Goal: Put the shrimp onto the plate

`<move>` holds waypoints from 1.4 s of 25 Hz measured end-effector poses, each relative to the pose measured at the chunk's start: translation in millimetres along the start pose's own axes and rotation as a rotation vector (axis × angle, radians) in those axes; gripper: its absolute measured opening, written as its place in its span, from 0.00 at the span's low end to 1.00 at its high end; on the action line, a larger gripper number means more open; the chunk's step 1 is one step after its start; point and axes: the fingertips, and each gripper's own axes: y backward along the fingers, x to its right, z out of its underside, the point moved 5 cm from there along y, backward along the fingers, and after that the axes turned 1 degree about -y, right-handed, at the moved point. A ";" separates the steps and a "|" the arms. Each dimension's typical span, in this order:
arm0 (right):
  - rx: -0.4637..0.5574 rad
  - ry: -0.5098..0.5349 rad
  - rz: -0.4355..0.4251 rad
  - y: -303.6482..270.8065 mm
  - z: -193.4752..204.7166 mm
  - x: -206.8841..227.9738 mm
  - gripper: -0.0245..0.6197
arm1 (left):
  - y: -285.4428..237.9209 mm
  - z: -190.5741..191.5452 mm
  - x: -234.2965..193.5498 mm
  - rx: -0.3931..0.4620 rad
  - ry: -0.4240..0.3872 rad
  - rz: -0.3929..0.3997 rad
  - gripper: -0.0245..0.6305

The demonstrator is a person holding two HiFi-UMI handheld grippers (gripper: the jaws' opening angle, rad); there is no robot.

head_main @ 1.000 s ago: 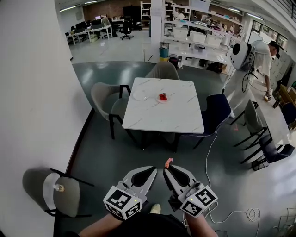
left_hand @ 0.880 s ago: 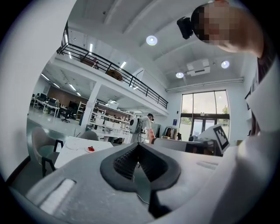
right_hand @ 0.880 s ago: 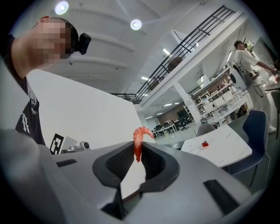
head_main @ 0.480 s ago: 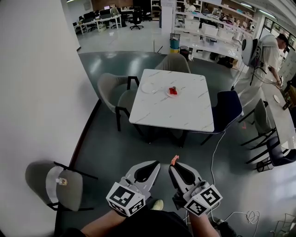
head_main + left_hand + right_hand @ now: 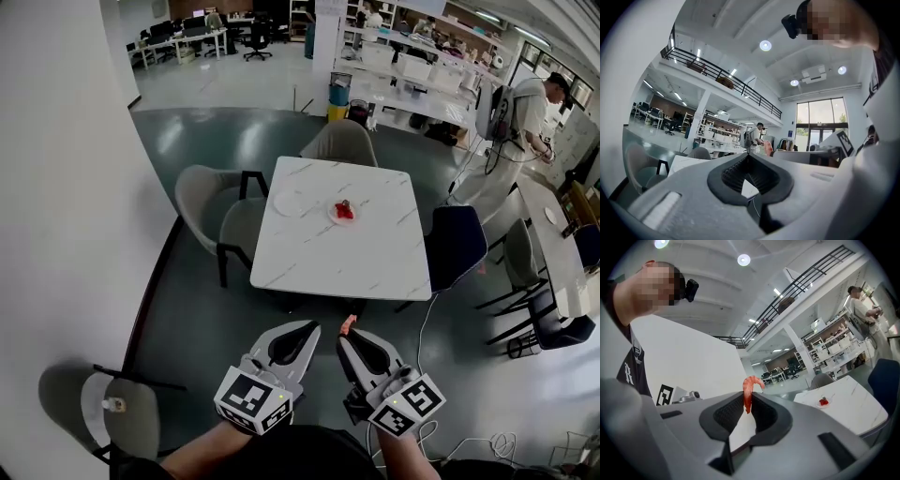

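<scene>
Right tool [image 5: 344, 334] is clenched on the shrimp [image 5: 750, 391]: the right gripper view shows the body nipped between the jaw tips, with the curled end standing free above them. Left tool [image 5: 313, 328] is clenched on nothing, jaws together, held just beside the right one at the lower centre of the head view. The shrimp is therefore in my grip, well apart from the desk [image 5: 347, 255], which sits mid-frame with floor between us. Step in hand, as I judge it, is the carry to the desk. To do it well I should keep the squeeze steady, since only a thin part of the shrimp is caught. I should bring the right tool in from the near edge, lower until the shrimp touches the plate, and only then release. The left tool should stay clear of the approach. Counts: one shrimp and two tools. On the desk I see two plates, one [image 5: 335, 216] carrying a small red piece [image 5: 345, 210], and a paler one [image 5: 285, 202] to its left that looks bare. Which plate is meant I cannot tell. There are three chairs at the desk, two grey [image 5: 208, 202] [image 5: 339, 142] and one dark blue [image 5: 455, 246]. A fourth grey chair [image 5: 127, 417] stands at lower left by the wall. One person [image 5: 525, 108] stands at upper right.
</scene>
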 end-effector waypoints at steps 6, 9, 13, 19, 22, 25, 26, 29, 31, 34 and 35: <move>0.008 -0.004 0.047 -58.1 -1.9 31.4 0.12 | -34.0 -4.5 -62.1 -0.002 0.001 0.039 0.05; 0.002 -0.009 0.059 -80.7 -1.4 42.0 0.12 | -44.0 -6.5 -90.1 -0.005 0.005 0.031 0.05; -0.005 -0.018 0.067 -108.1 -4.7 62.0 0.12 | -61.6 -5.7 -118.2 -0.013 0.009 0.026 0.05; -0.022 -0.036 0.042 -157.6 -6.6 105.2 0.12 | -98.2 -0.3 -162.5 -0.024 0.006 0.001 0.05; -0.038 -0.040 0.014 -186.6 -11.2 134.9 0.12 | -125.1 -0.1 -186.9 -0.025 -0.002 -0.025 0.05; -0.055 -0.040 -0.018 -218.1 -21.6 166.2 0.12 | -155.0 -4.3 -212.0 -0.022 -0.007 -0.058 0.05; -0.062 -0.036 -0.028 -228.7 -25.1 176.2 0.12 | -164.9 -6.1 -220.8 -0.019 -0.007 -0.071 0.05; -0.095 -0.030 -0.054 -257.8 -30.0 208.1 0.12 | -193.9 -9.1 -244.7 -0.015 0.003 -0.110 0.05; -0.120 -0.036 -0.071 -275.1 -29.9 230.7 0.12 | -212.3 -8.7 -258.0 -0.017 0.006 -0.133 0.05; -0.162 -0.037 -0.095 -300.0 -25.9 260.9 0.12 | -235.1 -5.8 -276.5 -0.019 0.007 -0.167 0.05; -0.177 -0.038 -0.100 -307.6 -23.5 269.5 0.12 | -241.0 -3.9 -282.1 -0.022 0.010 -0.178 0.05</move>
